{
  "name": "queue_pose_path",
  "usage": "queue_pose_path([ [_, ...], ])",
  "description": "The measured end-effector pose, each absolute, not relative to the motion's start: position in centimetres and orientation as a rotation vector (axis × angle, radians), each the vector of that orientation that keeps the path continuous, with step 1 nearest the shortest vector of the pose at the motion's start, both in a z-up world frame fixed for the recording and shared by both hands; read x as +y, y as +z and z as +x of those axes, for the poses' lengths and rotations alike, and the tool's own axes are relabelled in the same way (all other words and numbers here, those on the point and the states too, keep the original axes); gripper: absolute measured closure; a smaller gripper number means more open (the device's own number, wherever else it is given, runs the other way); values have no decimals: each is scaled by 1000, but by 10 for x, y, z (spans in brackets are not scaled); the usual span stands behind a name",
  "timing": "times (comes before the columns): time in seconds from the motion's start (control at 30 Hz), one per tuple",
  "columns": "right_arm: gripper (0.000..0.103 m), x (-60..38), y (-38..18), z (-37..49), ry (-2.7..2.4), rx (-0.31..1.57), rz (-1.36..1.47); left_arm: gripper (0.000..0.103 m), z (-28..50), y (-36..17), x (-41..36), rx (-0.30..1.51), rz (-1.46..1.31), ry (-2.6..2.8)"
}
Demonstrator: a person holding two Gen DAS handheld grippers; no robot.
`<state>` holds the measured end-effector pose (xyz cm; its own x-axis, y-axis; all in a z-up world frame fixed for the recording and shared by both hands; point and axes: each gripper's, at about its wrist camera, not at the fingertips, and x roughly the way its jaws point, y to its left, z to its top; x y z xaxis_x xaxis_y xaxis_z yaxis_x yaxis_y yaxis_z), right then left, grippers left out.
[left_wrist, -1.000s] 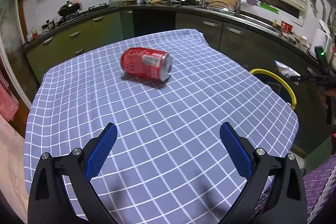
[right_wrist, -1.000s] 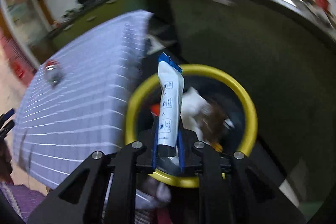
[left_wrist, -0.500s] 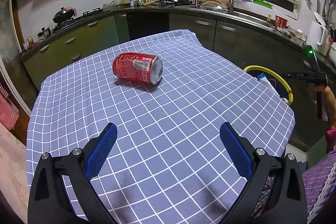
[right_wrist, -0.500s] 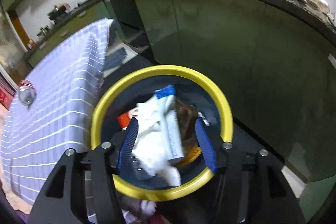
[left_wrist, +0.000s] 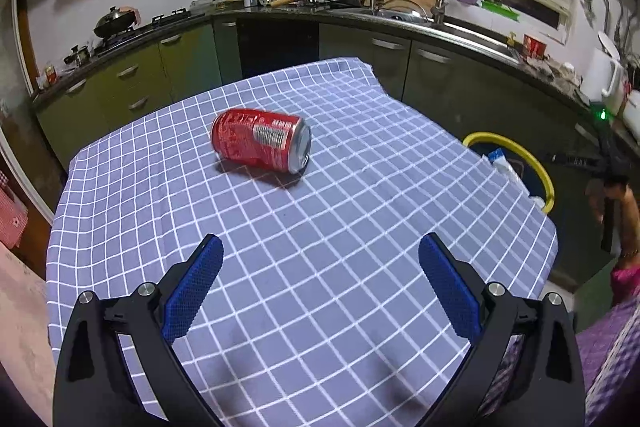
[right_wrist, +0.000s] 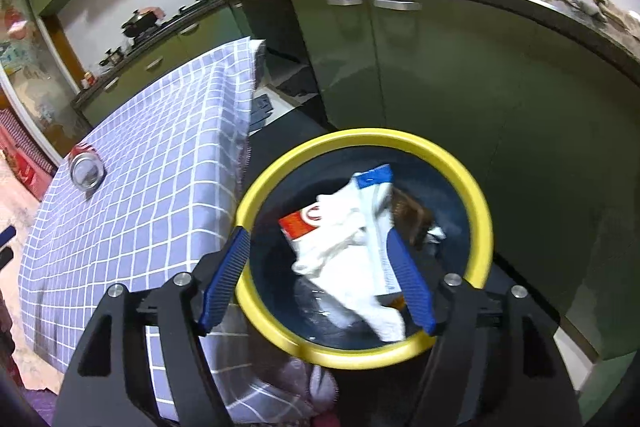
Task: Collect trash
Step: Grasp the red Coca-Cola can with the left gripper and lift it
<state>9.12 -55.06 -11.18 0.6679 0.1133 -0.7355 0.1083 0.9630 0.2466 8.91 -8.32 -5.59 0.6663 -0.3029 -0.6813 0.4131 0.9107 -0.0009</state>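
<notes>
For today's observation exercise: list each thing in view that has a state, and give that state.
Red can: lying on its side on the checked tablecloth.
Yellow-rimmed bin: open, holding trash.
White wrapper: inside the bin.
Left hand-held gripper: open, empty.
Right hand-held gripper: just opened, empty.

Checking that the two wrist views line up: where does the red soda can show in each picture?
Left wrist: red soda can lies on its side on the checked tablecloth, left of centre, ahead of the open left gripper.
Right wrist: the can sits at the left edge, end-on, small.
Shared landmark: the yellow-rimmed bin beside the table.
</notes>
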Motion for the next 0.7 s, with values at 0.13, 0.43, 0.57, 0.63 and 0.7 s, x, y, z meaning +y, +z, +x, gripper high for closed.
queue_pose_path([
  [0.13, 35, -543, -113, 98, 32, 848, 269, 6, 97, -46, -100, 701, 232, -471],
  [0.43, 33, -546, -113, 100, 6, 854, 273, 6, 124, -39, -125, 485, 781, -693],
  [0.57, 33, -546, -115, 105, -15, 867, 282, 6, 163, -40, -123, 503, 868, -782],
  [0.63, 33, -545, -116, 108, -17, 877, 283, 6, 186, -42, -122, 517, 921, -833],
  [0.7, 33, -544, -115, 112, -26, 885, 275, 6, 200, -48, -123, 518, 1011, -871],
])
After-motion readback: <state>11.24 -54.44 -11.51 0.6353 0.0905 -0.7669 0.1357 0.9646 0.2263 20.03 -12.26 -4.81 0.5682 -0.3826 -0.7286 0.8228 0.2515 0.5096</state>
